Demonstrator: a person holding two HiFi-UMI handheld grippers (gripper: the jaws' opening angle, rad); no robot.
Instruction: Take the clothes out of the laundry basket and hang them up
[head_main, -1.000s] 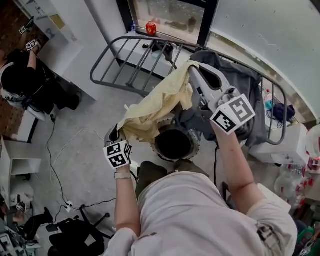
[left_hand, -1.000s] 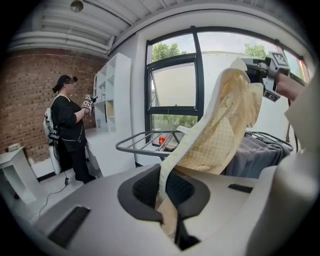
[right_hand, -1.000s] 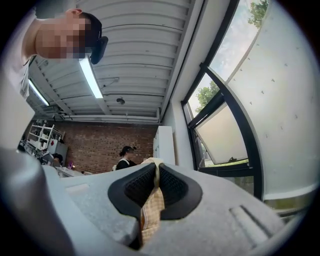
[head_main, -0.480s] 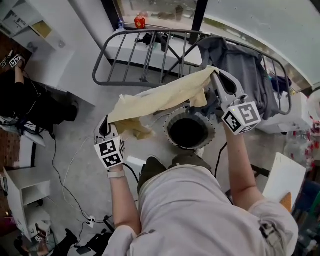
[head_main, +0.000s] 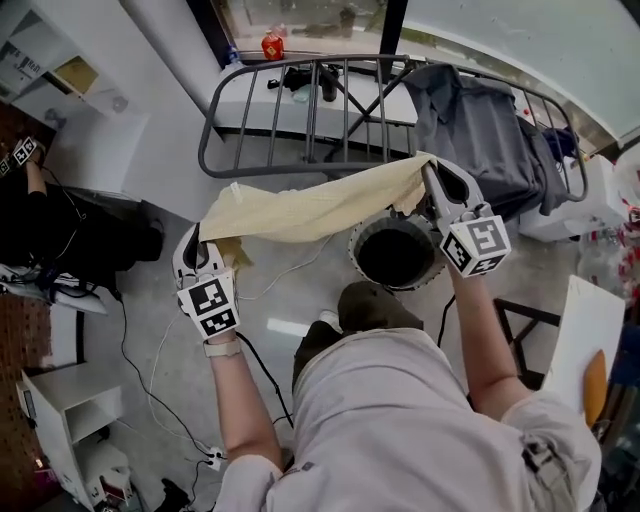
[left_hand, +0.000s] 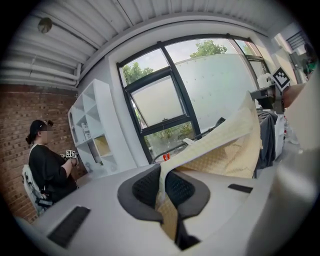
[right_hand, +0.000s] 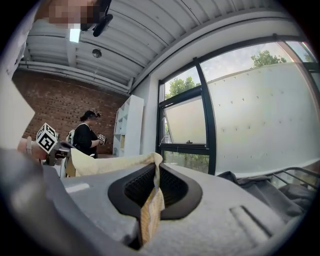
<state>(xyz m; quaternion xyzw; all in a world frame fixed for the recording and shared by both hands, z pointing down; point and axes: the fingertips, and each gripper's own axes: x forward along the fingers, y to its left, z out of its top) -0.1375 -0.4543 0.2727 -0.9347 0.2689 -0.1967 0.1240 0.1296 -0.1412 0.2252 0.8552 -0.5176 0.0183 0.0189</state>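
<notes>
A pale yellow cloth (head_main: 310, 208) is stretched flat between both grippers, just in front of the grey drying rack (head_main: 300, 110). My left gripper (head_main: 196, 246) is shut on the cloth's left end (left_hand: 165, 200). At the right end, my right gripper (head_main: 432, 180) is shut on the cloth's other edge (right_hand: 151, 200). Below the cloth stands the round laundry basket (head_main: 396, 252), dark inside. A grey garment (head_main: 480, 130) hangs over the rack's right part.
A red can (head_main: 272, 45) stands on the window sill behind the rack. Cables (head_main: 160, 330) trail over the floor at the left. Another person (left_hand: 47, 165) stands by white shelves (left_hand: 92, 130) at the left. A white board (head_main: 585, 330) leans at the right.
Both grippers have drawn apart, the left one going left, and the bunched yellow cloth has been pulled out into a taut strip in front of the rack.
</notes>
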